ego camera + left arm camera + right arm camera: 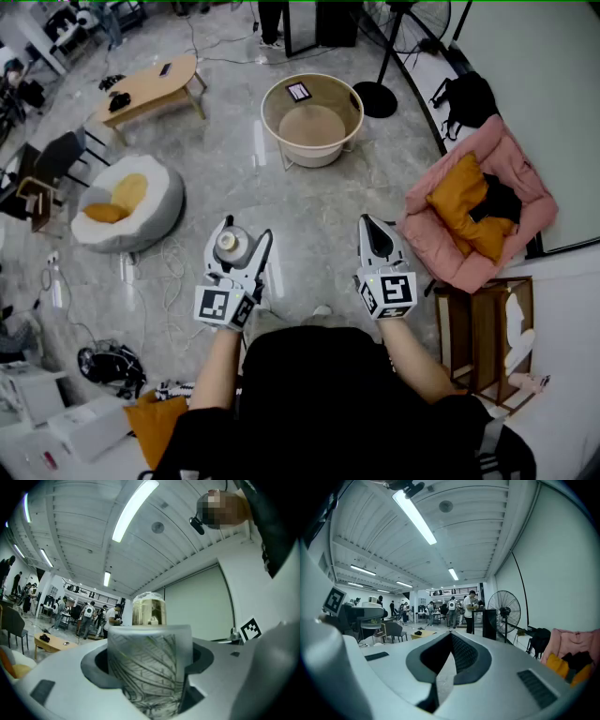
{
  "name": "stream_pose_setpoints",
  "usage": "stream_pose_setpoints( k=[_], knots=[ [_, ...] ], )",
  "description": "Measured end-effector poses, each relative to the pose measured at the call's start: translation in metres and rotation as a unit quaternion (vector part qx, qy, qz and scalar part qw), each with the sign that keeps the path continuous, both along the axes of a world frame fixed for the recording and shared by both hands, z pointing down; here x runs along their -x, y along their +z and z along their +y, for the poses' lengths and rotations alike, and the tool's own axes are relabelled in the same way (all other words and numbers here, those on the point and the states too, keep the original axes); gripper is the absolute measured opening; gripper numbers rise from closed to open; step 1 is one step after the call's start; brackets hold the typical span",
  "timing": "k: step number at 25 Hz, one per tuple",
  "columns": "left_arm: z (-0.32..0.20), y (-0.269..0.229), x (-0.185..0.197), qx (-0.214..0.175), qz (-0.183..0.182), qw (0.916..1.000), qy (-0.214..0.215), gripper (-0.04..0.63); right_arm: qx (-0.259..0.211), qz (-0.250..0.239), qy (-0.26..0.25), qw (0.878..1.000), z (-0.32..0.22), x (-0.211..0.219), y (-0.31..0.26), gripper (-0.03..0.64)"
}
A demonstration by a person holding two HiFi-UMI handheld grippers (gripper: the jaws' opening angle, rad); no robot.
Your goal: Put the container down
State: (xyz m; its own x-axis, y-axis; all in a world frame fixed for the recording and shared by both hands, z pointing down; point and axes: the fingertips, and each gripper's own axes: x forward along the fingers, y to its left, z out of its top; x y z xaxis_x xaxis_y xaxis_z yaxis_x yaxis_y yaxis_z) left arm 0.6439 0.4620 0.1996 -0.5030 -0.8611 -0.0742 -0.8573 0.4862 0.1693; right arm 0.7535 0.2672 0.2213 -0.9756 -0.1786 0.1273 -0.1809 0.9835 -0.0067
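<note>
The container (231, 245) is a small jar with a round silvery top, and my left gripper (246, 231) is shut on it at waist height over the floor. In the left gripper view the container (149, 667) fills the middle as a frosted jar with a leaf pattern and a gold-tinted neck, with a jaw pressed against each side. My right gripper (377, 228) hangs level with it to the right, shut and empty. In the right gripper view its fingertips (451, 637) meet with nothing between them.
A round beige tub (312, 117) on a stand is straight ahead. A white beanbag (127, 202) with yellow cushions and a wooden coffee table (155, 84) lie to the left. A pink padded bed (483, 202), a wooden stool (483, 328) and a fan base (378, 97) stand right.
</note>
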Motion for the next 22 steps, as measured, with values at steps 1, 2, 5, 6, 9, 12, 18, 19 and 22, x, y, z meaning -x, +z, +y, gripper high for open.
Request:
stream_pose_setpoints(
  k=[1,2,5,6,9,12,18,19,22],
  knots=[
    [-0.002,0.0,-0.001,-0.002,0.001,1.0,-0.003,0.344,-0.002,-0.002,-0.001,1.0,-0.003,-0.002,-0.001,0.02],
    [-0.003,-0.001,-0.002,-0.005,0.002,1.0,-0.006,0.344,-0.003,-0.006,-0.003,1.0,-0.005,-0.004,-0.002,0.02],
    [0.0,-0.007,0.0,-0.014,0.005,0.9996,-0.022,0.344,-0.003,-0.023,-0.014,1.0,-0.006,-0.008,-0.006,0.02],
    [0.003,-0.009,0.001,-0.014,0.004,0.9995,-0.028,0.344,-0.004,-0.025,-0.02,0.999,-0.004,-0.009,-0.006,0.02],
    [0.014,-0.009,0.005,-0.004,-0.008,0.9993,-0.036,0.344,-0.008,-0.026,-0.04,0.999,0.006,-0.003,-0.003,0.02],
    [0.026,-0.002,0.015,0.001,-0.007,0.9989,-0.046,0.344,-0.001,-0.022,-0.049,0.999,0.013,0.006,0.005,0.02],
    [0.035,0.017,0.058,0.005,0.003,0.9981,-0.062,0.344,0.005,-0.002,-0.065,0.998,0.019,0.046,0.026,0.02],
    [0.034,0.019,0.067,0.005,0.002,0.9981,-0.061,0.344,0.006,0.001,-0.068,0.998,0.019,0.057,0.029,0.02],
    [0.028,0.025,0.103,0.009,-0.008,0.9986,-0.053,0.344,0.008,0.005,-0.072,0.997,0.017,0.096,0.037,0.02]
  ],
)
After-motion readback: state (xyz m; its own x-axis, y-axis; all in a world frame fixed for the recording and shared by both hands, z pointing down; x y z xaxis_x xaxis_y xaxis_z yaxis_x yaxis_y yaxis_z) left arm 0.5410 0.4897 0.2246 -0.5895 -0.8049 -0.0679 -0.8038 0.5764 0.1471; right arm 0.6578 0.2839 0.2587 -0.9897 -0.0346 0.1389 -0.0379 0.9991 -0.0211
